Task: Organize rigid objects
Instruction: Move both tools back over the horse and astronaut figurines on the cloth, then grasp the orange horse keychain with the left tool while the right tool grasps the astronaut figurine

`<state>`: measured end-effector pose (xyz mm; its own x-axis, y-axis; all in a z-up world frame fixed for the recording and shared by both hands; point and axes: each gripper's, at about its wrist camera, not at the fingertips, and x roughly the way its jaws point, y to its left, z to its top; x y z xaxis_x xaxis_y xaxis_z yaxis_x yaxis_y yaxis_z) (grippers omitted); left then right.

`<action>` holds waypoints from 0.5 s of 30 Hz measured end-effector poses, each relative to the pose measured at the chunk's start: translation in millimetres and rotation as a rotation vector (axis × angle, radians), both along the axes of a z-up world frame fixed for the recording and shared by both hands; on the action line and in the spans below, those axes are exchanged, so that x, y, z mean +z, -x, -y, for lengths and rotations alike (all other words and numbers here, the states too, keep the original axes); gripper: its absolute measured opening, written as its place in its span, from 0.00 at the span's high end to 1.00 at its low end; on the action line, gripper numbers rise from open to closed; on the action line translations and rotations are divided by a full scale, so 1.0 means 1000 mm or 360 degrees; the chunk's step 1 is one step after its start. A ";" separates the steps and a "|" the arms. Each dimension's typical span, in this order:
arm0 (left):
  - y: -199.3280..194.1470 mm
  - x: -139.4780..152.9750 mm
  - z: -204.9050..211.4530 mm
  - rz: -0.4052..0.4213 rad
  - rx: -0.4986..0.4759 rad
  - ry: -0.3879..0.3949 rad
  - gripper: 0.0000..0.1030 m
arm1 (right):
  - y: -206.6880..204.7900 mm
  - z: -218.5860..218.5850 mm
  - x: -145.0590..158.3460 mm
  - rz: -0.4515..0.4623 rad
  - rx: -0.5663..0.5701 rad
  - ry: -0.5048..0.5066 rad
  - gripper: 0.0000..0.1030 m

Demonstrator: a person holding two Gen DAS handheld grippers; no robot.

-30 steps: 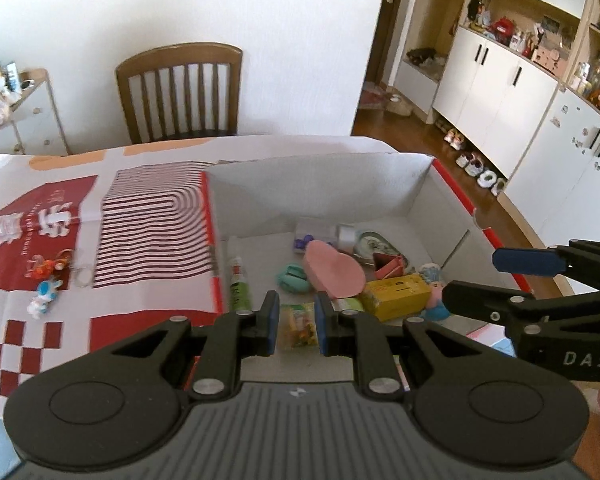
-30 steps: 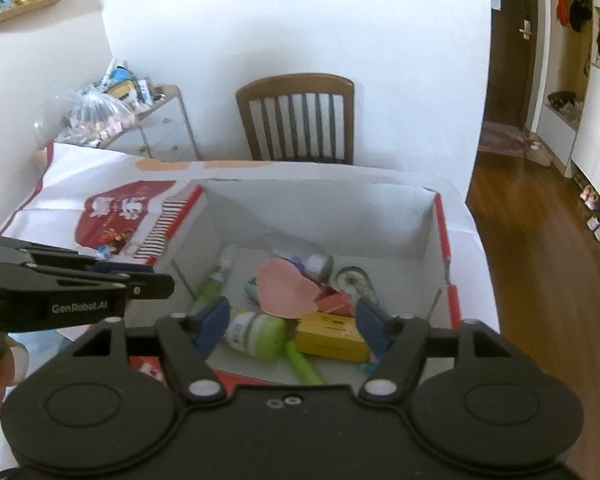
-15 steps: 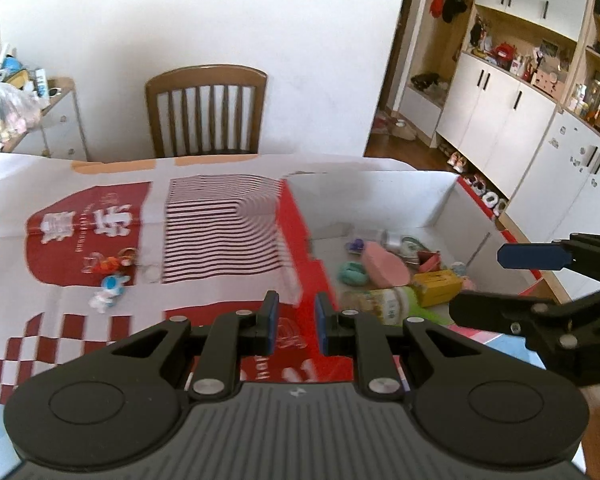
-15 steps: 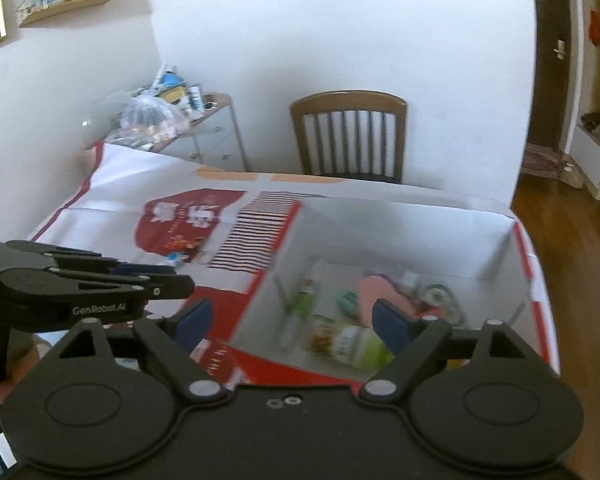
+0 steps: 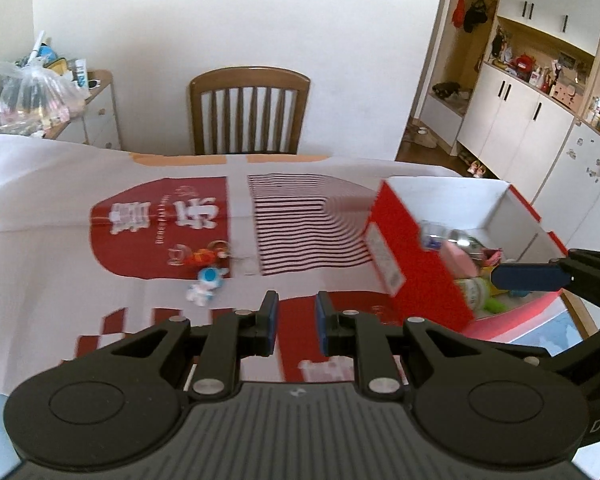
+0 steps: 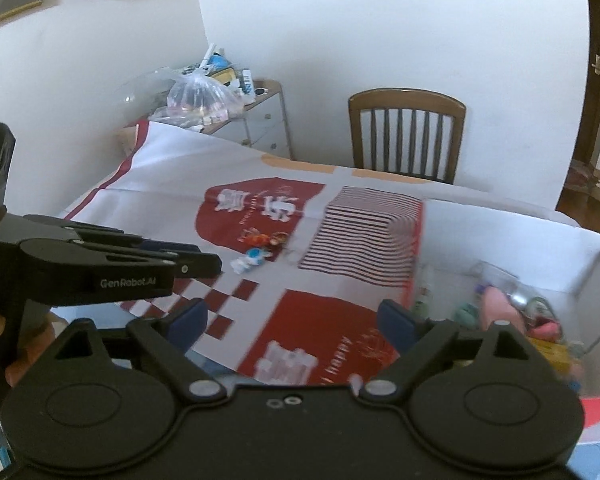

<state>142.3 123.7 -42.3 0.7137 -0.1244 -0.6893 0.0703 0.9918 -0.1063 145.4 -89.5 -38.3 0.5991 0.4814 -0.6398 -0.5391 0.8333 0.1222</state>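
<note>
A red and white box (image 5: 412, 264) stands on the right of the table and holds several small things, among them a pink item (image 5: 458, 258) and a green bottle (image 5: 480, 292). It also shows in the right wrist view (image 6: 512, 240). A blue and white toy figure (image 5: 205, 280) and an orange keychain (image 5: 204, 257) lie on the red and white cloth (image 5: 160, 216), left of the box. My left gripper (image 5: 296, 322) hangs above the cloth, nearly closed and empty. My right gripper (image 6: 292, 324) is wide open and empty, above the table's near edge.
A wooden chair (image 5: 250, 110) stands behind the table. A side cabinet with a plastic bag (image 5: 32, 96) is at the back left. White cupboards (image 5: 540, 120) line the right wall.
Both grippers have swung left, away from above the box toward the cloth. The box has shifted to the right of both views. The toy figure and keychain are now nearer the middle.
</note>
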 end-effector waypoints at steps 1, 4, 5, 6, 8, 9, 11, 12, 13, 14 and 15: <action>0.000 -0.001 -0.007 -0.0002 0.0006 -0.0002 0.81 | 0.000 -0.007 -0.001 0.0007 0.0003 0.0003 0.11; -0.003 -0.006 -0.031 -0.0009 0.0033 0.0005 0.69 | -0.003 -0.028 -0.005 0.0023 0.0011 0.0013 0.11; -0.004 -0.008 -0.038 -0.0006 0.0046 0.0000 0.65 | -0.005 -0.036 -0.006 0.0023 0.0013 0.0017 0.11; -0.004 -0.009 -0.045 0.0003 0.0068 -0.0014 0.50 | -0.007 -0.042 -0.008 0.0023 0.0015 0.0023 0.11; -0.005 -0.012 -0.056 0.0031 0.0117 -0.0058 0.26 | -0.010 -0.055 -0.012 0.0025 0.0022 0.0034 0.10; -0.006 -0.013 -0.062 0.0046 0.0130 -0.0071 0.26 | -0.012 -0.060 -0.014 0.0024 0.0025 0.0038 0.10; -0.013 -0.017 -0.072 0.0033 0.0115 -0.0071 0.26 | -0.017 -0.072 -0.018 0.0025 0.0030 0.0050 0.10; -0.016 -0.018 -0.077 0.0021 0.0112 -0.0068 0.26 | -0.019 -0.078 -0.021 0.0027 0.0031 0.0057 0.10; -0.021 -0.021 -0.080 0.0009 0.0108 -0.0069 0.26 | -0.021 -0.083 -0.024 0.0031 0.0031 0.0062 0.11; -0.026 -0.024 -0.084 -0.0004 0.0107 -0.0072 0.25 | -0.024 -0.088 -0.027 0.0037 0.0030 0.0072 0.10; -0.031 -0.027 -0.087 -0.0020 0.0105 -0.0070 0.25 | -0.027 -0.092 -0.029 0.0044 0.0029 0.0087 0.10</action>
<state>173.7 210.9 -69.0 0.7106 -0.0469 -0.7020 0.0034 0.9980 -0.0632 172.1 2.9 -67.7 0.6083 0.4570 -0.6489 -0.5567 0.8284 0.0617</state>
